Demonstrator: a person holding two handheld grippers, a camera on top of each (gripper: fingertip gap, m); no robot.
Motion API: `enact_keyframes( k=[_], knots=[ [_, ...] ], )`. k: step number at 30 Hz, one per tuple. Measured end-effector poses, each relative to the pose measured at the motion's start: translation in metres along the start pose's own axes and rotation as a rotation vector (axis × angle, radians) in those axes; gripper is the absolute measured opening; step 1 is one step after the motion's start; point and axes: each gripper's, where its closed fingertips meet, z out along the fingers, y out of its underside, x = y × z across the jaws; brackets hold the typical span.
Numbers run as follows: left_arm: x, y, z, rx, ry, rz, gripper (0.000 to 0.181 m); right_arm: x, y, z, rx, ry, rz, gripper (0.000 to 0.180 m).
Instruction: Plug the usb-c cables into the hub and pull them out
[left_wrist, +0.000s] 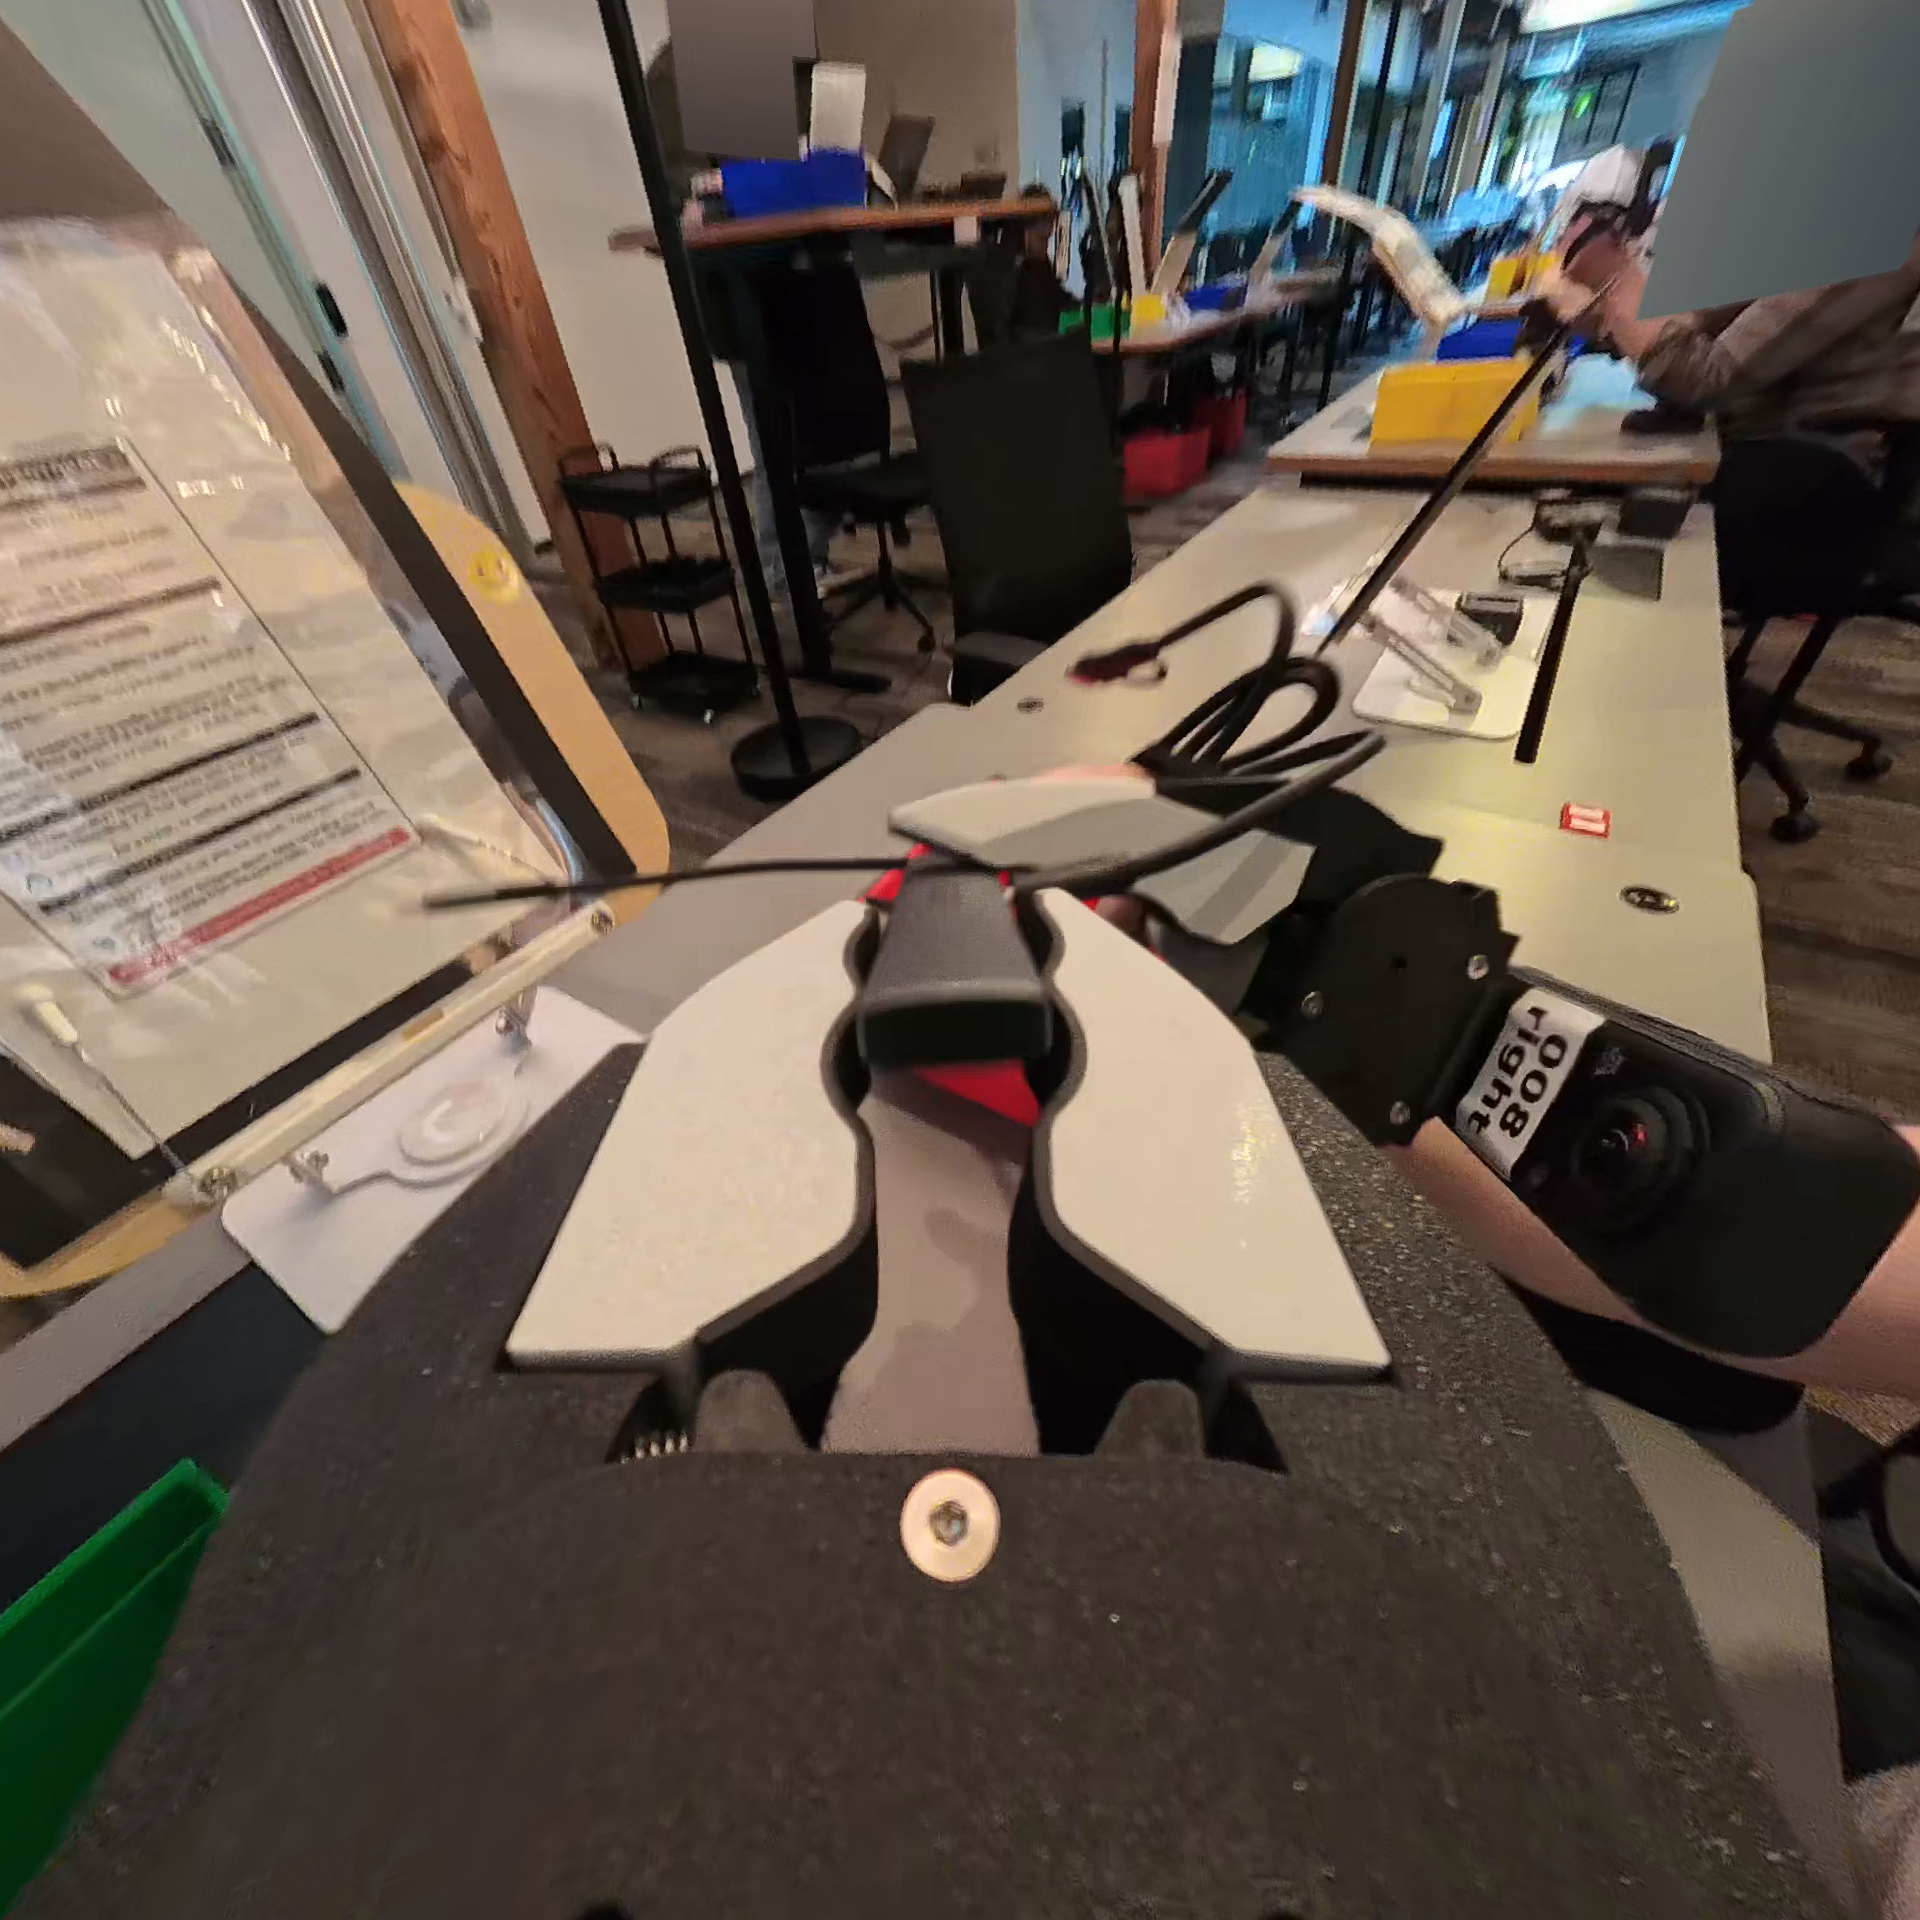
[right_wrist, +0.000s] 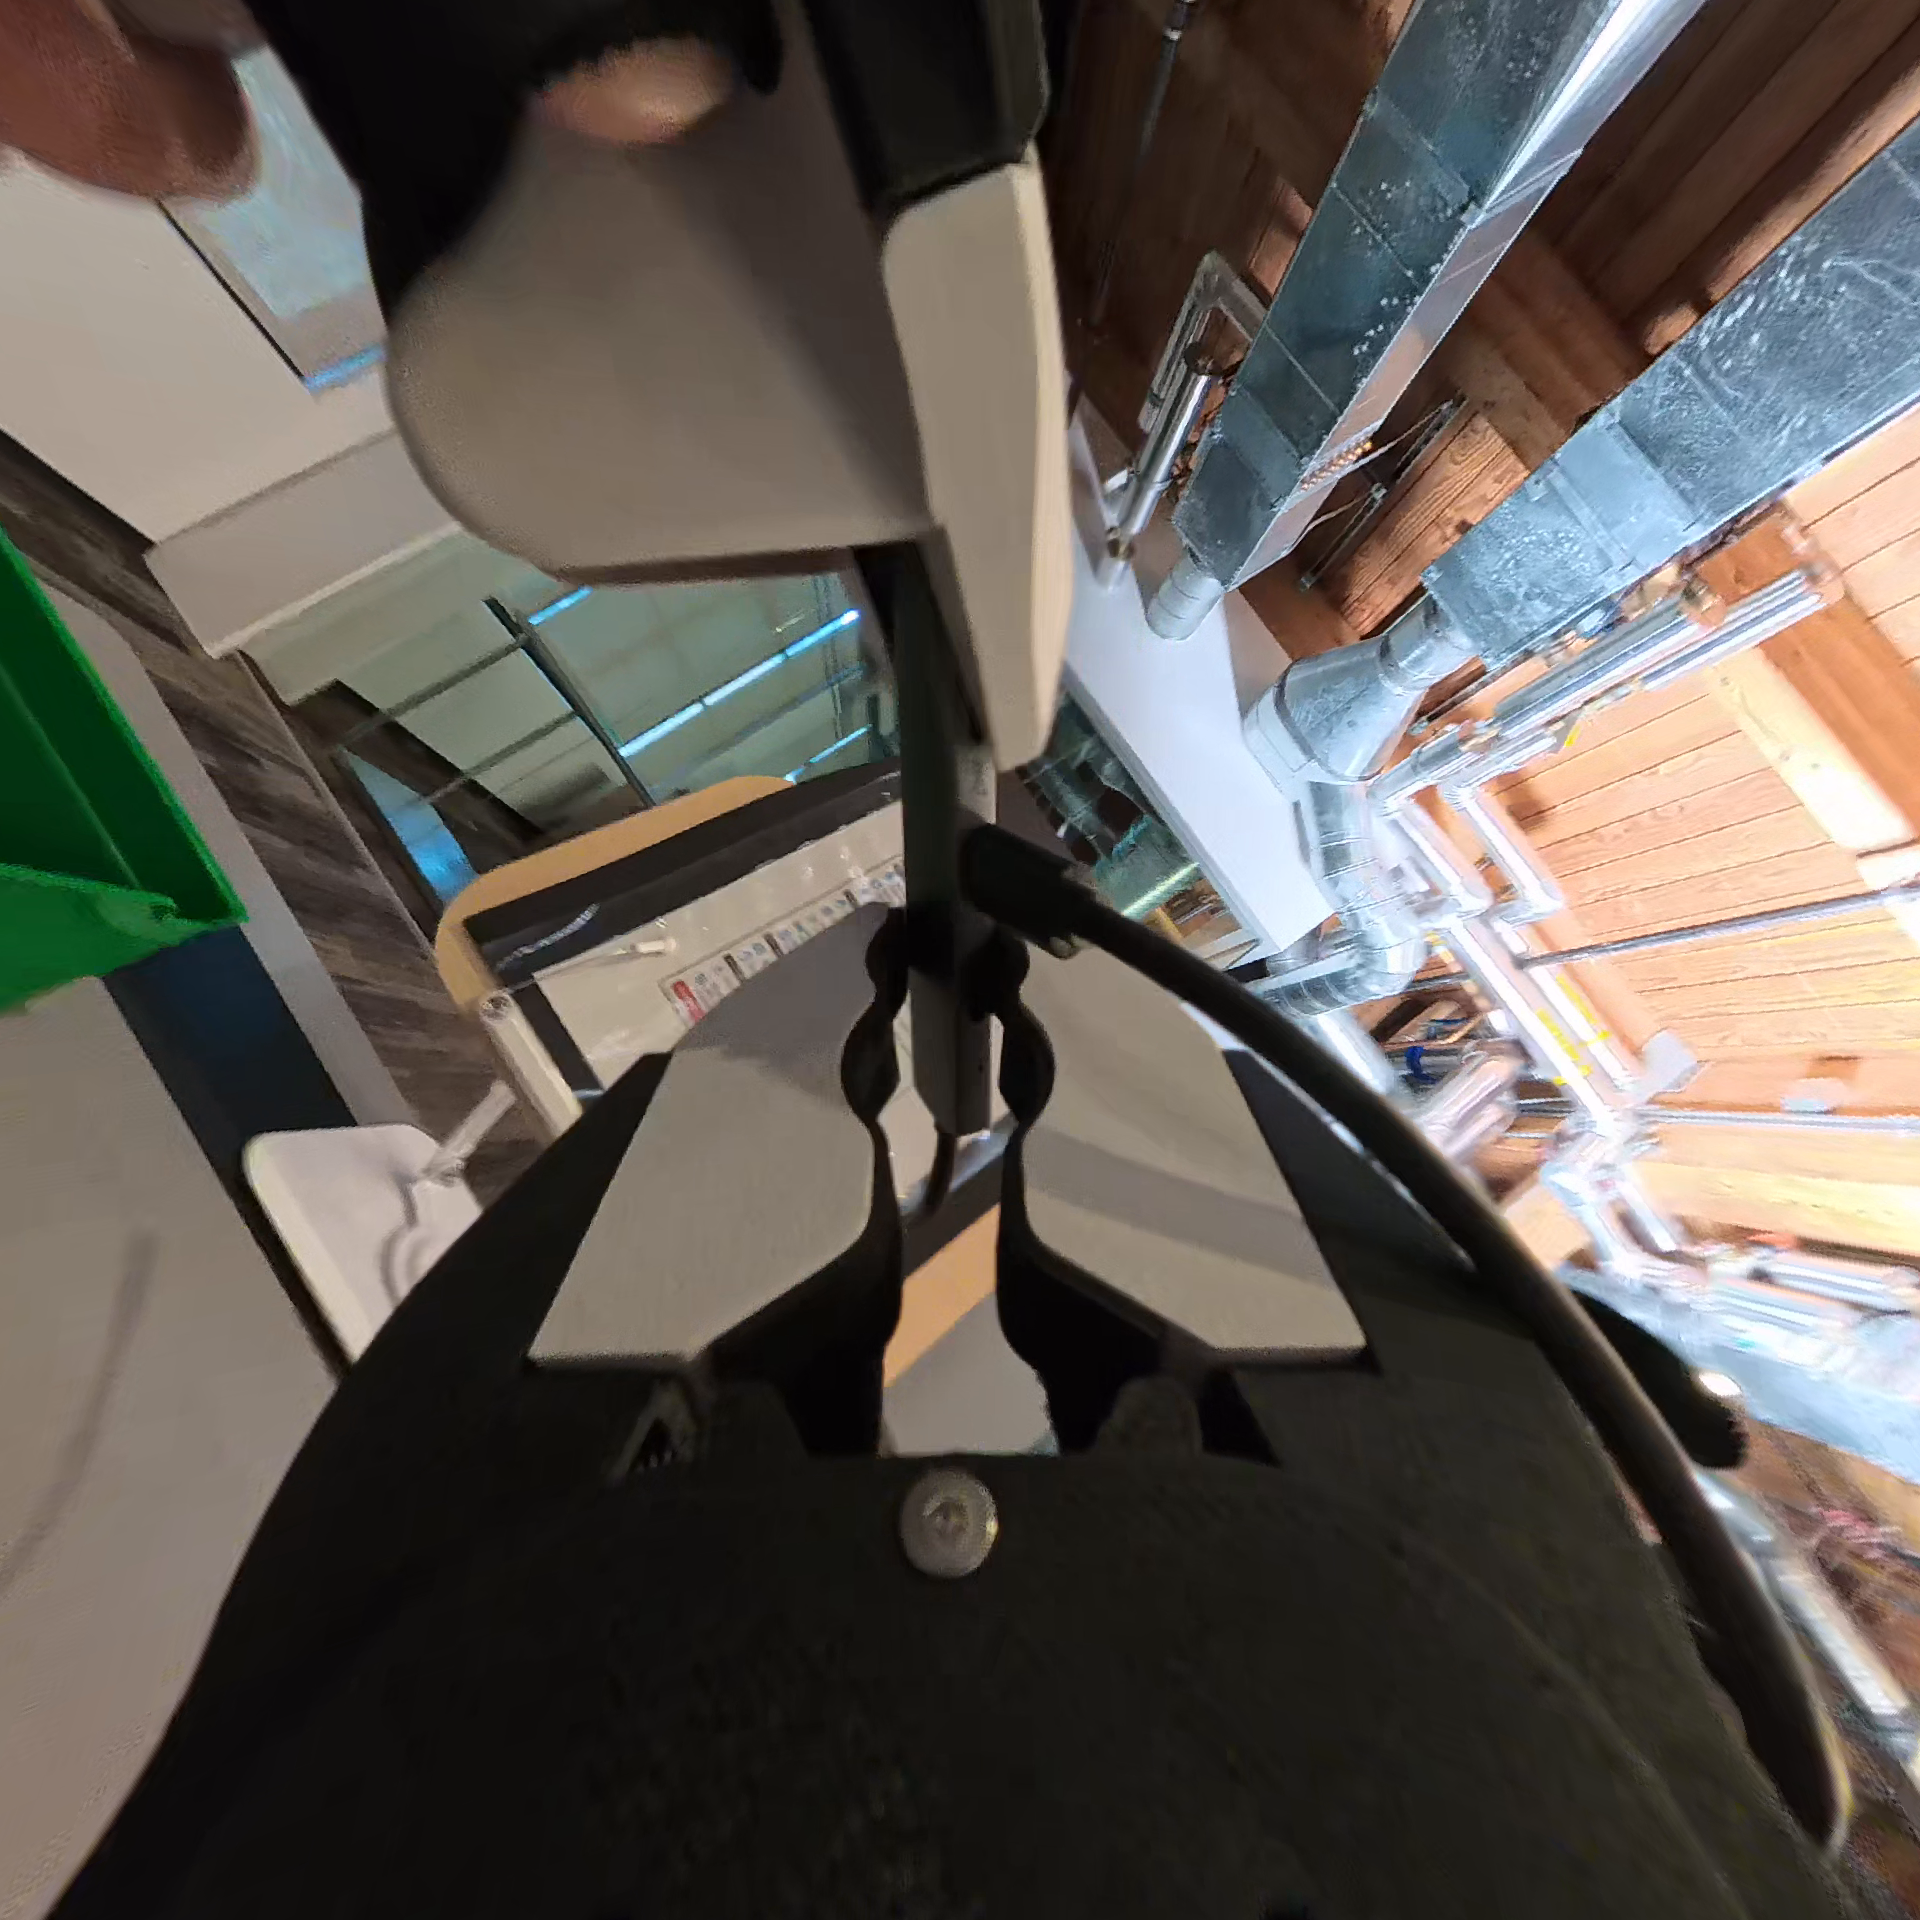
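My left gripper (left_wrist: 951, 920) is shut on a dark grey hub (left_wrist: 951, 987) and holds it above the table; a red part (left_wrist: 982, 1086) shows under it. My right gripper (left_wrist: 1039, 831) comes in from the right at the hub's far end. In the right wrist view my right gripper (right_wrist: 940, 966) is shut on a slim grey USB-C plug (right_wrist: 948, 1049) lined up with the hub's edge (right_wrist: 923, 727). I cannot tell how deep the plug sits. A thin black cable (left_wrist: 727, 881) crosses the hub. A thicker black cable (right_wrist: 1299, 1101) arcs right; its loops (left_wrist: 1247, 717) hang behind.
A clear sign stand with a printed sheet (left_wrist: 208, 675) stands close on the left. A green bin (left_wrist: 83, 1621) sits at lower left. The grey table (left_wrist: 1507, 831) runs away to the right with a small red item (left_wrist: 1584, 819). A black pole stand (left_wrist: 717, 468) is behind. Both grippers' tips are close together, under 4 cm apart.
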Motion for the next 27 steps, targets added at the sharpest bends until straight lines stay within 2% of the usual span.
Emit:
enact_keyframes(
  k=[3, 8, 14, 18, 27],
  knots=[
    [-0.005, 0.016, 0.003, -0.084, -0.011, -0.023, 0.049, 0.007, 0.006, -0.004, 0.018, 0.074, -0.141, 0.016],
    [-0.003, 0.023, 0.007, -0.117, 0.027, -0.080, 0.054, -0.001, 0.020, -0.001, -0.011, 0.078, -0.281, 0.015],
    [-0.022, 0.034, 0.010, -0.172, -0.076, -0.032, 0.048, -0.011, 0.018, -0.001, 0.017, 0.074, -0.295, 0.015],
    [-0.016, 0.038, 0.015, -0.185, -0.016, -0.026, 0.035, -0.010, 0.017, -0.002, 0.026, 0.085, -0.304, 0.015],
    [-0.015, 0.038, 0.018, -0.168, 0.015, 0.028, 0.033, -0.008, 0.018, -0.004, 0.030, 0.108, -0.330, 0.015]
  ],
)
